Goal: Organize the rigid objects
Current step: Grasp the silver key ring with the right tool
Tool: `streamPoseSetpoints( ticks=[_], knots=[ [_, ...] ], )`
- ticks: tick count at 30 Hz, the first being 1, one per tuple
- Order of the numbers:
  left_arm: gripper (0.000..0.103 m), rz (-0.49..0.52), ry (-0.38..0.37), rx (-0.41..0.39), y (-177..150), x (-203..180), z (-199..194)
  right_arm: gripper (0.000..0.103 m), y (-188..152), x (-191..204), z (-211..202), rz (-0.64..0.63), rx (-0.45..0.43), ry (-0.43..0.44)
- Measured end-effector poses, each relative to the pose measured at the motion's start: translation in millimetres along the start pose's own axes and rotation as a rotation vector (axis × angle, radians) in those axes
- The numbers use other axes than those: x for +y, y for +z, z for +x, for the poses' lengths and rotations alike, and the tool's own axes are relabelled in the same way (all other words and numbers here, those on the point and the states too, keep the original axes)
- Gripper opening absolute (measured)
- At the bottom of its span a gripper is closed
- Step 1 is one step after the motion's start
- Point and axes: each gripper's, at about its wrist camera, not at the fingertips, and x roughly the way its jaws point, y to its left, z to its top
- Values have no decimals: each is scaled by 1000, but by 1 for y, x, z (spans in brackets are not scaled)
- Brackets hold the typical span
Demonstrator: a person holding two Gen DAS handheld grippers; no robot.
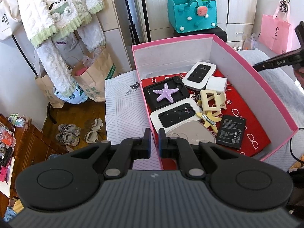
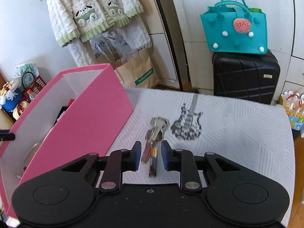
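A pink box point(image 1: 266, 87) with white inner walls stands on a pale patterned bedspread point(image 1: 121, 110). It holds two white pocket routers point(image 1: 199, 74), a purple starfish point(image 1: 165, 95) on a black tray, a cream hair claw point(image 1: 212, 100), a black battery point(image 1: 231, 131) and a white charger point(image 1: 216, 83). My left gripper point(image 1: 154, 142) is shut on the box's near left wall. In the right wrist view a bunch of keys point(image 2: 156, 129) lies on the bedspread beside the box point(image 2: 79, 117). My right gripper point(image 2: 151, 152) is open, with the keys' lower end between its fingers, untouched by the pads.
A teal felt bag point(image 2: 235, 32) sits on a black suitcase point(image 2: 245, 77) behind the bed. Paper bags point(image 2: 136, 72) and hanging fleece clothes point(image 2: 91, 15) stand at the back left. Shoes point(image 1: 68, 134) lie on the wooden floor. A guitar print point(image 2: 187, 121) marks the bedspread.
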Motion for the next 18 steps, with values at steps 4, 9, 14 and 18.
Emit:
streamPoseSetpoints(
  ticks=[4,9,14,18],
  knots=[
    [6,-2,1,2,0,0,0,37,14,-3,24,20,35,10],
    [7,-4,1,4,0,0,-1,38,27,-9,58,54,97,-13],
    [7,-14,-1,11,-1,2,0,27,34,-5,68,48,82,-6],
    [7,-16,-1,14,0,3,-1,21,33,-15,66,120,74,33]
  ],
)
